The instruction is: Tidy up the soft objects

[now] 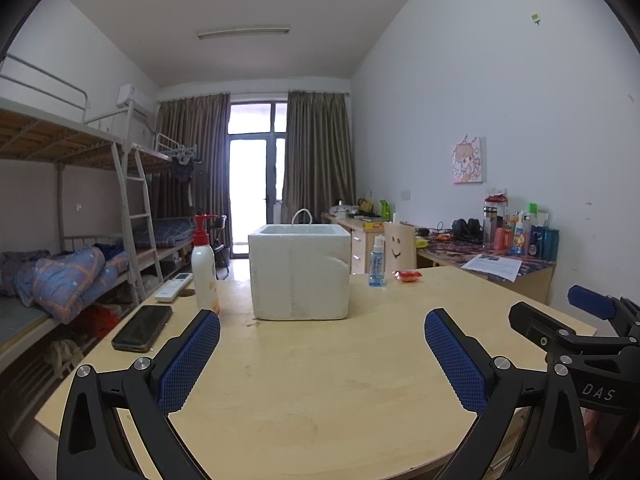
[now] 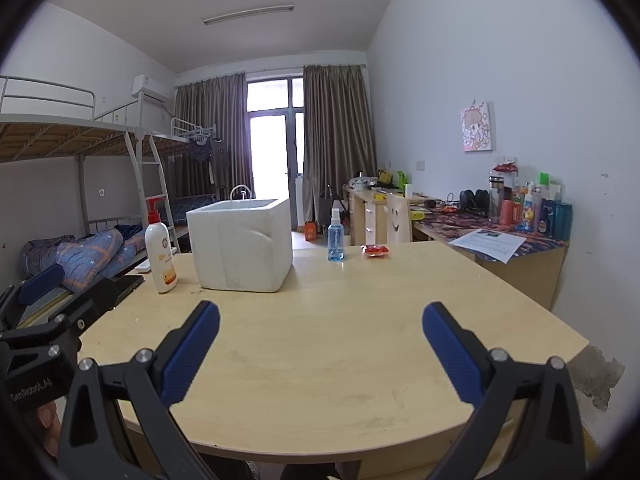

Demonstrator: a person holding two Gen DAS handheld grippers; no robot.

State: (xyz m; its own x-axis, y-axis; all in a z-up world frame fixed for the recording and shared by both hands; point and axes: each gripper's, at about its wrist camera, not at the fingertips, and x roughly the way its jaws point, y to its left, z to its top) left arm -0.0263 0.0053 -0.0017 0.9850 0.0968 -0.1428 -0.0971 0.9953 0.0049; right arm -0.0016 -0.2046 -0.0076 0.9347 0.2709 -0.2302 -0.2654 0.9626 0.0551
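Both grippers point(image 1: 322, 328) point(image 2: 320, 320) level, wide apart

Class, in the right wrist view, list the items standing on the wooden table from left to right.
Lotion pump bottle → white foam box → blue spray bottle → red packet.

"DAS" on right gripper point(image 1: 596, 304); "GenRobot.AI", left gripper point(image 2: 48, 292).

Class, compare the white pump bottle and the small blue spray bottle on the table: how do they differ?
The pump bottle is opaque white with a red pump head; the spray bottle is clear, showing blue liquid, with a pale nozzle. The pump bottle looks taller and wider. It stands left of the foam box; the spray bottle stands right of it. Both stand upright on the table.
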